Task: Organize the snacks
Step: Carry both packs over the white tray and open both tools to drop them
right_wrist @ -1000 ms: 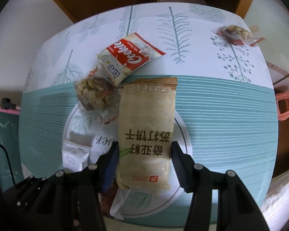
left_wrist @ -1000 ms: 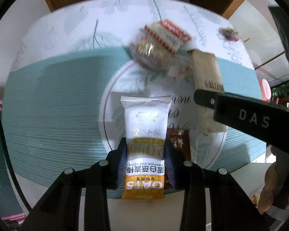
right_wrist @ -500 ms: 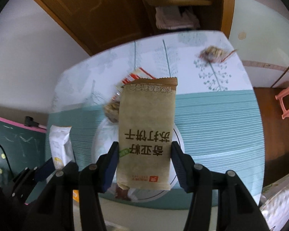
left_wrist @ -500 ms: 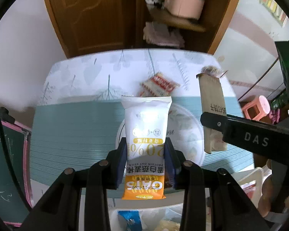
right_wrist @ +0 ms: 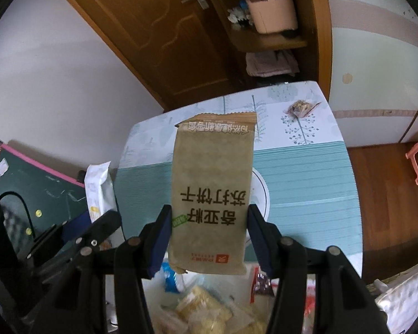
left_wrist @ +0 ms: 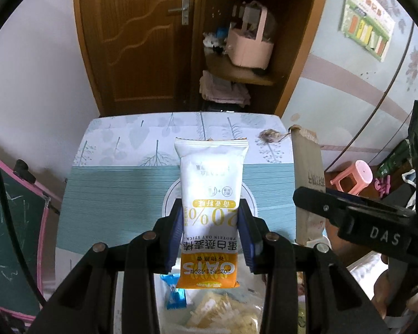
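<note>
My left gripper (left_wrist: 211,222) is shut on a white and orange oat bar packet (left_wrist: 211,194), held upright above the near edge of the table (left_wrist: 111,194). My right gripper (right_wrist: 209,222) is shut on a brown cracker packet (right_wrist: 211,189), also lifted above the table (right_wrist: 306,183). The cracker packet shows at the right of the left wrist view (left_wrist: 306,183), and the oat bar at the left of the right wrist view (right_wrist: 99,192). Below both grippers lies a container with several snack packets (left_wrist: 223,311), also in the right wrist view (right_wrist: 203,311).
A small clear-wrapped snack (right_wrist: 302,108) lies at the table's far right corner, also seen in the left wrist view (left_wrist: 270,135). A wooden door (left_wrist: 142,36) and shelves with a pink basket (left_wrist: 249,44) stand behind. A pink stool (left_wrist: 354,175) is right, a chalkboard (left_wrist: 11,236) left.
Both grippers have lifted and drawn back from the table with their packets. The snacks that lay on the round print are now hidden behind the packets, and the container has come into view below.
</note>
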`<action>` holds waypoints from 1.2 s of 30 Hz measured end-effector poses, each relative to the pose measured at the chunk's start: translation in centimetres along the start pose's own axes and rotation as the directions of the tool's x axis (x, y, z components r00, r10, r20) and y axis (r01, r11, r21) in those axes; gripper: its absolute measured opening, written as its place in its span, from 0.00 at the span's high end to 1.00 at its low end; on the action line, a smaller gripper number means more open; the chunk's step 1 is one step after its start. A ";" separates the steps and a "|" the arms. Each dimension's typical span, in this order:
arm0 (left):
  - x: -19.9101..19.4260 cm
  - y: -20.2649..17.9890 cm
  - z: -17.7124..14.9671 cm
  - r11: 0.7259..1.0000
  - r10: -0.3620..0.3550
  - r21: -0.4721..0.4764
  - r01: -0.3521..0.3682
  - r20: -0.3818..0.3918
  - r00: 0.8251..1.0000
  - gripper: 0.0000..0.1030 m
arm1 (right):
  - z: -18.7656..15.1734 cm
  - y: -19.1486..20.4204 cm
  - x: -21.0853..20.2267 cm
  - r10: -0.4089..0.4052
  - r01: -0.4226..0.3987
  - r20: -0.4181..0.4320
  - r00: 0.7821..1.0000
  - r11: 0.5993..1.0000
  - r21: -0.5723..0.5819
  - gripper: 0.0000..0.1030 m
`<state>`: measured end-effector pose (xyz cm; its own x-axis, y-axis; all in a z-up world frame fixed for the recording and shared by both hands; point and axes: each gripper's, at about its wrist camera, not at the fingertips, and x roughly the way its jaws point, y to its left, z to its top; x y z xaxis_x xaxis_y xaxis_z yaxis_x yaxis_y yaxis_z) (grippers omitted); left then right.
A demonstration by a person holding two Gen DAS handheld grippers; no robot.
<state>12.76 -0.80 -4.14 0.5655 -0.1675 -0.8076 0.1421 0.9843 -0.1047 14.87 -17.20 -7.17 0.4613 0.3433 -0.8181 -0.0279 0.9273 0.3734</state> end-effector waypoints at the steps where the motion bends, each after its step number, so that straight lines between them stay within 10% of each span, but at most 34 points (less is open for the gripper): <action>1: -0.5 -0.2 -0.3 1.000 -0.002 0.001 0.002 0.006 1.000 0.65 | -0.4 0.2 -0.6 0.002 -0.002 0.005 1.000 1.000 -0.007 0.48; 14: -5.7 -3.9 -4.5 0.997 0.025 0.074 -0.028 0.043 0.999 0.65 | -5.5 0.6 -6.9 0.032 -0.028 0.029 0.999 0.994 -0.107 0.48; 36: -1.1 -6.8 -11.5 0.980 0.116 0.184 -0.081 -0.186 0.976 0.62 | -12.4 -2.3 -3.6 -0.036 0.016 -0.167 0.985 0.993 -0.118 0.47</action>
<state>1.86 -6.71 -9.21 0.4168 -0.0389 -0.9082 0.2423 0.9677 0.0697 2.27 -18.71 -10.52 0.3071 0.3296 -0.8928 -0.1250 0.9439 0.3055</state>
